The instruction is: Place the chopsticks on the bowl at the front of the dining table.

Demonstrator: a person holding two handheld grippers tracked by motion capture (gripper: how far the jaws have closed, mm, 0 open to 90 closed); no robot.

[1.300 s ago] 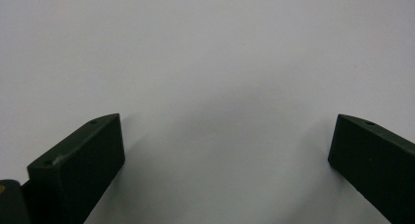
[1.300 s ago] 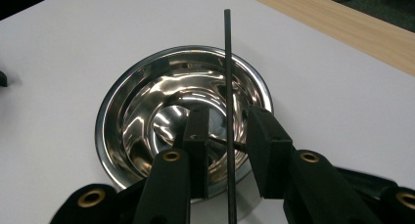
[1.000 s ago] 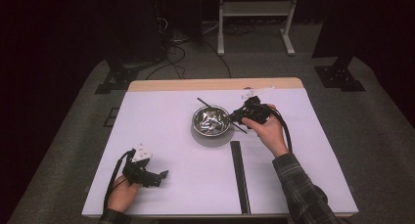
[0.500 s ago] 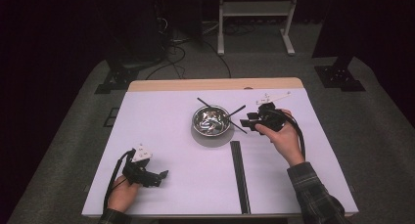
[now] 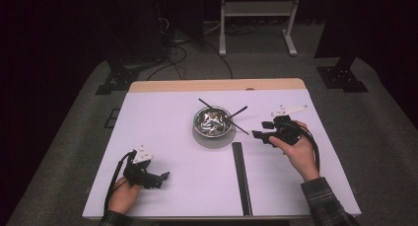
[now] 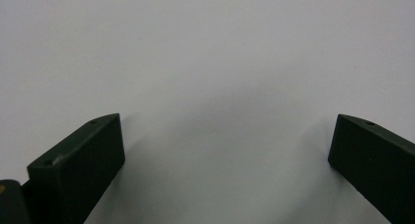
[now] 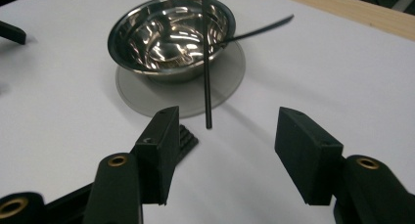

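Note:
A steel bowl stands on a round grey mat at mid-table. Two black chopsticks lie crossed over its rim. In the right gripper view one chopstick slopes off the bowl and its tip ends just ahead of my right gripper. Those jaws have just been opening and stand open with nothing between them. That right gripper sits a little right of the bowl. My left gripper rests near the front left, with my left gripper open wide over bare white tabletop.
A long black ridged strip lies on the white table, running from in front of the bowl to the near edge; its far end is by my right gripper's left jaw. A metal stand's legs rise beyond the table.
My right gripper has drawn back to the right, away from the bowl's rim, and its jaws have widened. The second chopstick now lies across the bowl. The left hand has stayed put.

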